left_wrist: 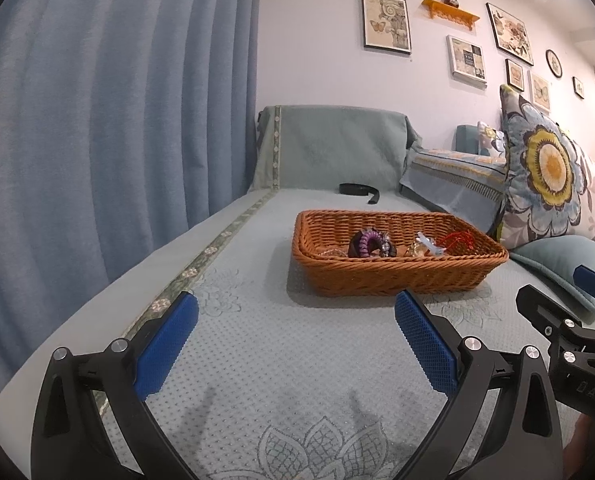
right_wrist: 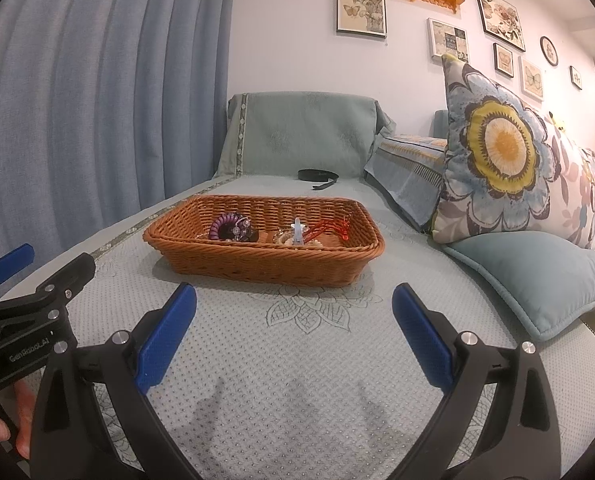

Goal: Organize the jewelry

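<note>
A: What are the two grippers doing now?

B: The left gripper [left_wrist: 295, 344] is hovering low over the sofa cover [left_wrist: 257, 360] with its blue pads spread wide apart, and nothing is between them. The right gripper [right_wrist: 293, 340] is standing the same way beside it, wide apart and empty.

A: And where is the jewelry lying?

B: It is all lying inside the wicker basket [right_wrist: 265, 268], which is sitting in the middle of the sofa cover, ahead of both grippers and apart from them. A purple coiled band [right_wrist: 222, 226] is resting toward the basket's left side, touching a dark piece with clear beads. A pale beaded piece [right_wrist: 285, 238] with a clear clip on it is sitting near the centre, and a red cord piece [right_wrist: 331, 227] is lying toward the right side. The small details are too tiny to tell.

A: How are these things going to handle?

B: I am judging them as very light and mostly soft. The coiled band is looking springy, so I am thinking of closing on its raised arch. The red cord is limp, so it may be slipping or dragging its neighbours. The beaded pieces are seeming delicate and slippery, so a gentle pinch across the thickest bunch is safer.

A: Anything else nearby?

B: A black strap [right_wrist: 317, 176] is lying at the far edge, and a flowered cushion [right_wrist: 505, 152] is leaning at the right.
</note>
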